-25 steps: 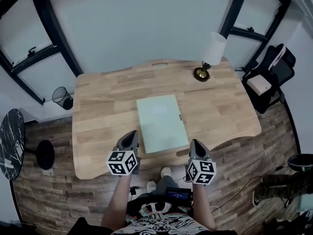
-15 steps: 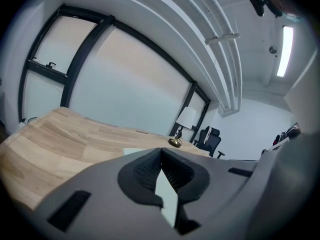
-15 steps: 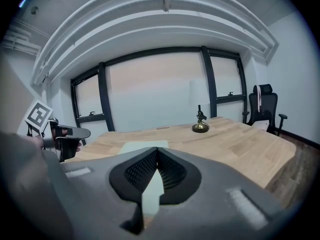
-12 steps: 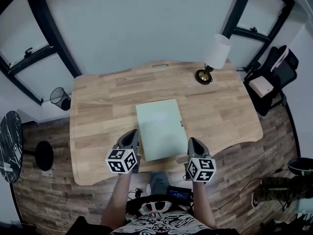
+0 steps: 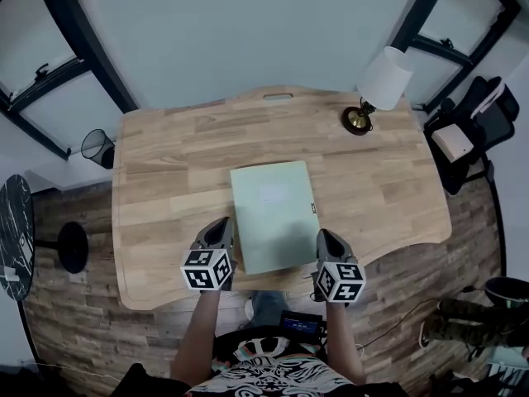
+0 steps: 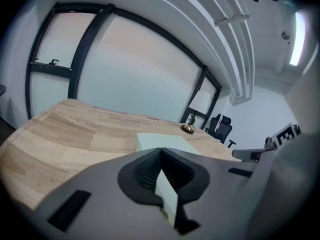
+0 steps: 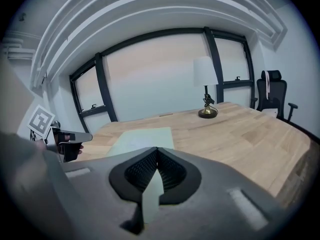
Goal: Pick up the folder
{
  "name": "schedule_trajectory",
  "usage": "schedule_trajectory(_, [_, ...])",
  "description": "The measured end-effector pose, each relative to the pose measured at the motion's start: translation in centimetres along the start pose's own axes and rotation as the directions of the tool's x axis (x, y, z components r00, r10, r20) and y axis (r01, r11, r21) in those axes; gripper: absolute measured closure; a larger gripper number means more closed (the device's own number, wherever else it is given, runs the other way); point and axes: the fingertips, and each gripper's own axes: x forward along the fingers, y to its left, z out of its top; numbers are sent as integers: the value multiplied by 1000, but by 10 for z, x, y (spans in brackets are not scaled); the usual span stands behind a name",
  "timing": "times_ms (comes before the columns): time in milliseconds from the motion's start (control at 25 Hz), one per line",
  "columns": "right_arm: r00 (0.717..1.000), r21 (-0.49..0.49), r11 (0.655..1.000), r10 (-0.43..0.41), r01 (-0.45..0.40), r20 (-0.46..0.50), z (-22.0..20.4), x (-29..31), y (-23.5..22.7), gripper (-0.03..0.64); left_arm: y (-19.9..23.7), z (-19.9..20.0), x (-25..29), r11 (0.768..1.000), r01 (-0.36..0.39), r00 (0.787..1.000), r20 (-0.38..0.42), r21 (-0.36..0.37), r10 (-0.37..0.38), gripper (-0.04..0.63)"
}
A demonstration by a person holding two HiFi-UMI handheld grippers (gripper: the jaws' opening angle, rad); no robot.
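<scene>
On the bench (image 5: 165,172), the folder (image 5: 273,213) lies between left claw (image 5: 220,226) and right claw (image 5: 326,236); both have jaws together, holding nothing.

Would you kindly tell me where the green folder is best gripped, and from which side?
Probably the folder's near short edge, coming from the person's side. It lies flat and thin on the table, so only an edge offers purchase, and that edge sits by the table's front rim.
</scene>
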Motion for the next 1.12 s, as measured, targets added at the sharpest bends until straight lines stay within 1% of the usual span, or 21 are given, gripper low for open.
schedule_trajectory(240, [998, -12, 1000, 11, -12, -66, -11, 25, -12, 612, 8, -14, 14, 999, -5, 999, -36, -33, 4, 588])
schedule_trajectory(320, [997, -1, 1000, 18, -18, -82, -13, 34, -17, 612, 12, -20, 18, 999, -13, 999, -51, -43, 10, 588])
schedule_trajectory(400, [994, 24, 999, 30, -27, -101, -15, 43, -22, 595, 16, -24, 22, 998, -20, 998, -65, -55, 16, 586])
schedule_trajectory(600, [990, 48, 997, 60, -54, -128, -16, 63, -30, 583, 19, -32, 33, 996, -10, 997, -82, -92, 2, 581])
schedule_trajectory(640, [988, 50, 996, 74, -68, -133, -17, 67, -30, 570, 18, -34, 36, 995, -1, 996, -85, -103, -8, 547])
schedule_trajectory(680, [986, 53, 995, 90, -84, -140, -19, 70, -29, 550, 17, -36, 39, 993, 9, 996, -92, -117, -19, 491])
schedule_trajectory(720, [983, 56, 994, 106, -99, -147, -20, 74, -29, 539, 16, -39, 42, 991, 17, 995, -99, -134, -30, 480])
schedule_trajectory(800, [979, 59, 991, 127, -119, -159, -22, 81, -28, 497, 15, -43, 49, 985, 30, 993, -109, -170, -49, 454])
schedule_trajectory(840, [978, 58, 990, 134, -126, -163, -23, 84, -27, 442, 14, -43, 53, 982, 35, 992, -111, -185, -56, 437])
schedule_trajectory(920, [973, 69, 987, 152, -142, -176, -25, 92, -26, 384, 13, -45, 60, 979, 39, 991, -117, -200, -63, 389])
schedule_trajectory(1000, [962, 114, 979, 188, -168, -198, -30, 99, -23, 361, 12, -47, 65, 978, 38, 990, -127, -207, -65, 360])
schedule_trajectory(1120, [950, 167, 966, 229, -196, -212, -35, 105, -22, 345, 9, -52, 69, 974, 40, 986, -147, -223, -75, 350])
